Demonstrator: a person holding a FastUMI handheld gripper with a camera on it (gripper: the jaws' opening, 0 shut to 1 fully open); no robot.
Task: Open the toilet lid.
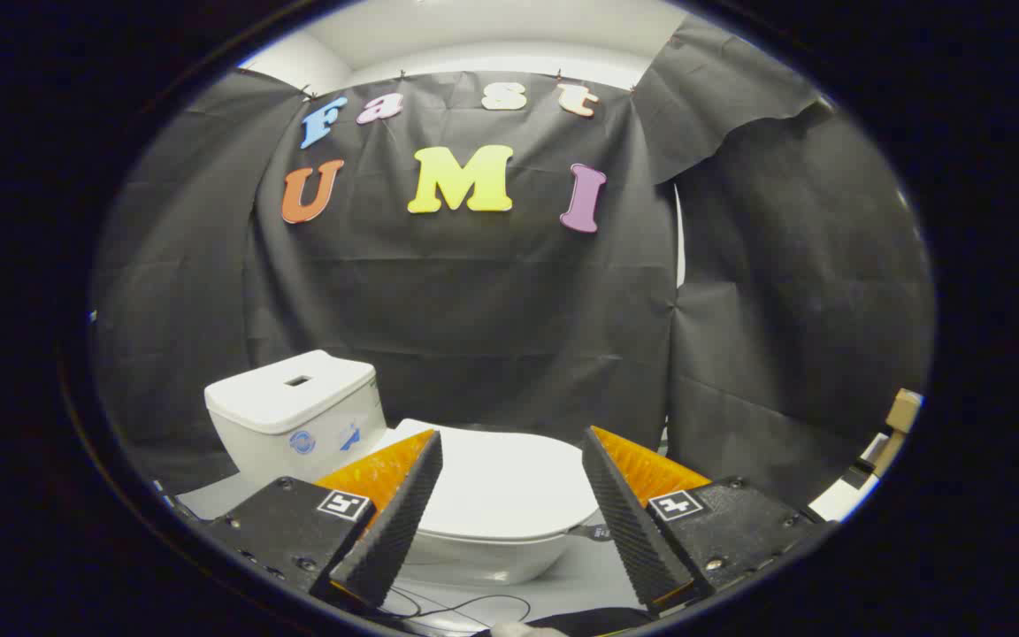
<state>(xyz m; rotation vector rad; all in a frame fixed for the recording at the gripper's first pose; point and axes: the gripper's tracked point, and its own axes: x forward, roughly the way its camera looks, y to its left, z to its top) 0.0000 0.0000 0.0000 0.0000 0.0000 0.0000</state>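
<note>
While the toilet lid lies flat and closed on the bowl, the task stands at the approach step. In the gripper view, the gripper is spread wide and holds nothing; its two ribbed fingers frame the lid, which sits ahead of and below them, apart from both. The cistern stands behind the lid, off toward the left finger. The next move likely calls for lowering the gripper to the lid's front edge, catching that edge and swinging it up toward the cistern. The toilet rests on a pale floor, where a thin cable trails. Black cloth walls the booth.
</note>
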